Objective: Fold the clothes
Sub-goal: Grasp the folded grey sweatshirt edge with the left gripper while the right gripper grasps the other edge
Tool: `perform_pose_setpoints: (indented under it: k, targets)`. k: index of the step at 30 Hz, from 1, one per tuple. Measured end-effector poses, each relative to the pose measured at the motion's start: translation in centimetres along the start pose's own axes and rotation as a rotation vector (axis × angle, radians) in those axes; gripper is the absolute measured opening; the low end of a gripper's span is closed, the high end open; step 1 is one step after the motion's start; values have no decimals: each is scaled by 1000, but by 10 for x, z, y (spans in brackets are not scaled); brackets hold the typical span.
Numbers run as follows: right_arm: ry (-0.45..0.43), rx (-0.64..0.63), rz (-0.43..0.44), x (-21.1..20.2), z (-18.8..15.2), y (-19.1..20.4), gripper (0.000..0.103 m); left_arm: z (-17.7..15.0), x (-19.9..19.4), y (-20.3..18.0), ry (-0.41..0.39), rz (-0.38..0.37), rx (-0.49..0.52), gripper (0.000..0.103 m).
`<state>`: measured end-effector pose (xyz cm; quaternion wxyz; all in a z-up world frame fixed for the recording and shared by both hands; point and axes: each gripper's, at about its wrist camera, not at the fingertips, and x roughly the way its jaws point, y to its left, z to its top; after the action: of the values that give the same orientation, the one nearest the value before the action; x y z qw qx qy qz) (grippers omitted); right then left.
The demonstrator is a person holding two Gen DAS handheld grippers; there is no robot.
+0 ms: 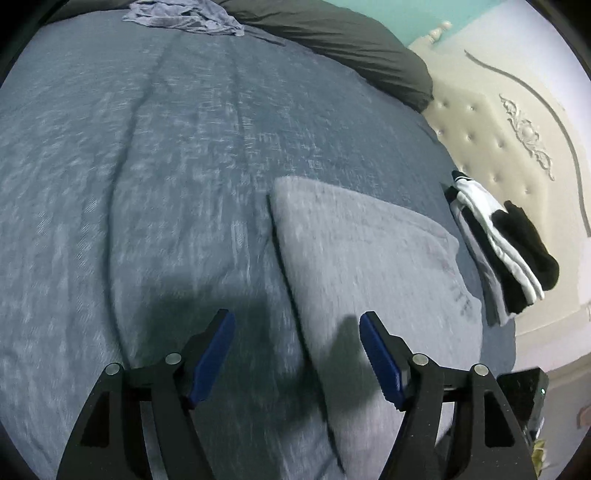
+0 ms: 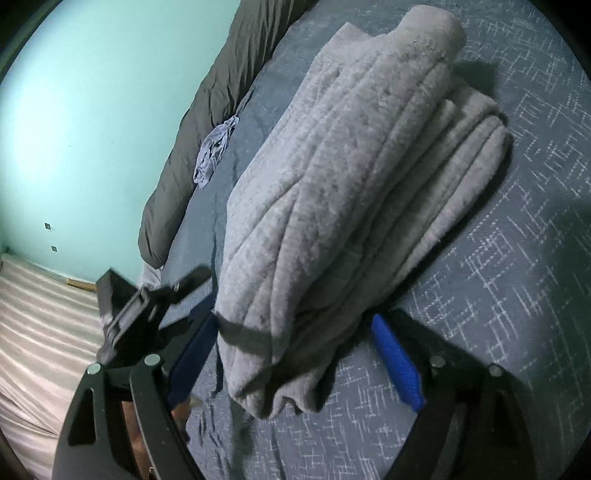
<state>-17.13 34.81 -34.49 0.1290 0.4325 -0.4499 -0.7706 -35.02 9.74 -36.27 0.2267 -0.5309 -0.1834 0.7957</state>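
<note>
In the left wrist view, our left gripper [image 1: 297, 321] stood at the bottom of the frame with its blue pads well apart and nothing between them. Below it lay the blue-grey bedspread [image 1: 147, 166], which filled most of the frame. The folded grey garment [image 1: 362, 251] lay flat on the bedspread at lower centre right, its near edge running under the right-hand finger; we could not tell whether that finger touched it. To the right of it, near the edge of the bed, sat a small stack of black and white clothes [image 1: 506, 251]. A crumpled pale blue cloth [image 1: 184, 16] lay at the top of the frame, beside a dark grey duvet [image 1: 351, 40] bunched along the upper right. A cream tufted headboard [image 1: 498, 140] rose at the right edge.

In the right wrist view, our right gripper [image 2: 295, 332] was spread wide at the bottom of the frame. The near end of the folded garment [image 2: 332, 184] lay between its blue pads, with the left pad right at the fabric's edge and the right pad standing clear, so it had hold of nothing. The garment ran diagonally from the lower centre to the upper right in thick layers. Our other gripper [image 2: 147, 299] showed at lower left, just beside the garment. A mint green wall [image 2: 92, 110] filled the upper left.
</note>
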Motion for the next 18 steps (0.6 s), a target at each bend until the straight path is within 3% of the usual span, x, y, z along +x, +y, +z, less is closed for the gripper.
perform_pose_setpoints:
  k: [8,13,18]
  targets:
    - [-4,-9,3,4,7,-3,86,31,32,11,0,-80,-48,74]
    - [-6,-18,3,6,6,-4,86,32,42,11,-4,-122,-64,73]
    - [-3,-32,2,4,4,-3,86,32,44,-1,16,-151,-28,35]
